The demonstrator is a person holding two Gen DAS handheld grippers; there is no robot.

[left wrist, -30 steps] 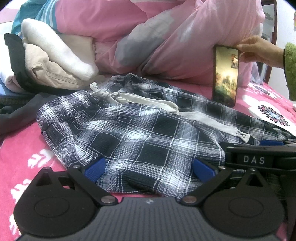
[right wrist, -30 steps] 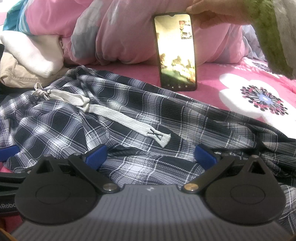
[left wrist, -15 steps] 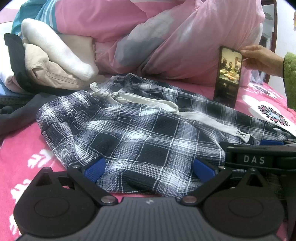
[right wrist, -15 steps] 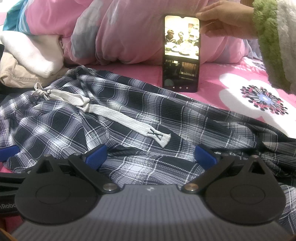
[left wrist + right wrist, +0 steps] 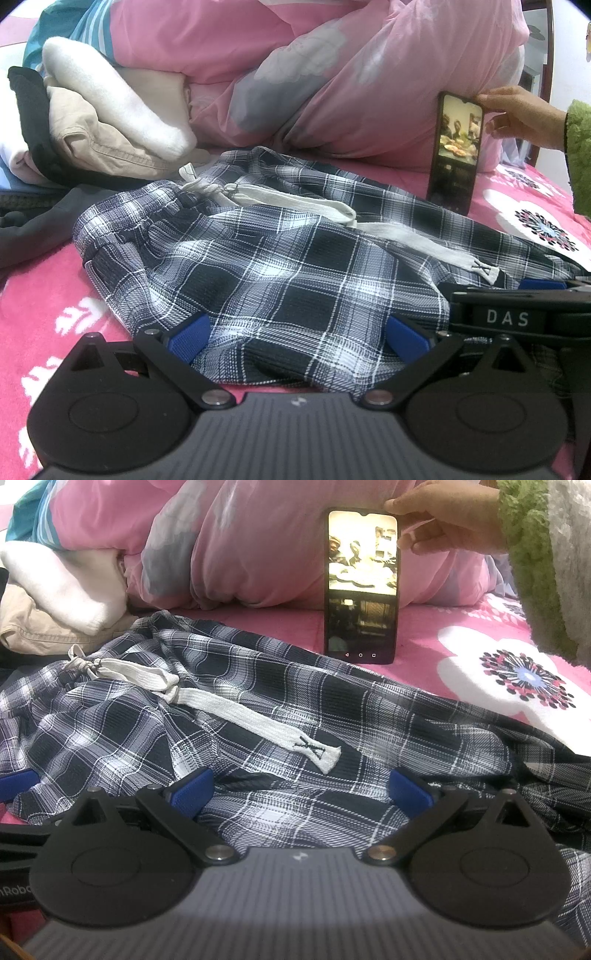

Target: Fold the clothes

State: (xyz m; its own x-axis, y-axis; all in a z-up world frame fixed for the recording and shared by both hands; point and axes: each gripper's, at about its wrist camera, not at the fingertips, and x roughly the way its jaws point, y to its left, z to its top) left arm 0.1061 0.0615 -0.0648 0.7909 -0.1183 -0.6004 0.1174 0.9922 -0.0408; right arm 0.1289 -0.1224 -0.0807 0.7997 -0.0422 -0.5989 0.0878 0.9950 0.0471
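Dark plaid drawstring trousers [image 5: 280, 280] [image 5: 280, 701] lie crumpled on the pink bed cover, with a white flat drawstring [image 5: 291, 203] [image 5: 236, 716] across them. My left gripper [image 5: 295, 334] rests low at the near hem, open, blue pads on either side of a fold of cloth. My right gripper [image 5: 301, 792] sits further right on the same trousers, also open over the fabric. In the left wrist view the right gripper's black body [image 5: 517, 314] shows at the right edge.
A hand [image 5: 439, 513] in a green fleece sleeve props a lit phone [image 5: 362, 587] [image 5: 456, 151] against the pink duvet [image 5: 332, 74] at the back. A pile of white, beige and black clothes [image 5: 103, 122] lies back left. The bed cover [image 5: 424, 638] is pink and flowered.
The phone has shifted a little to the right and stands more upright, with a different picture on its screen; the hand moved with it. Neither gripper nor the trousers moved.
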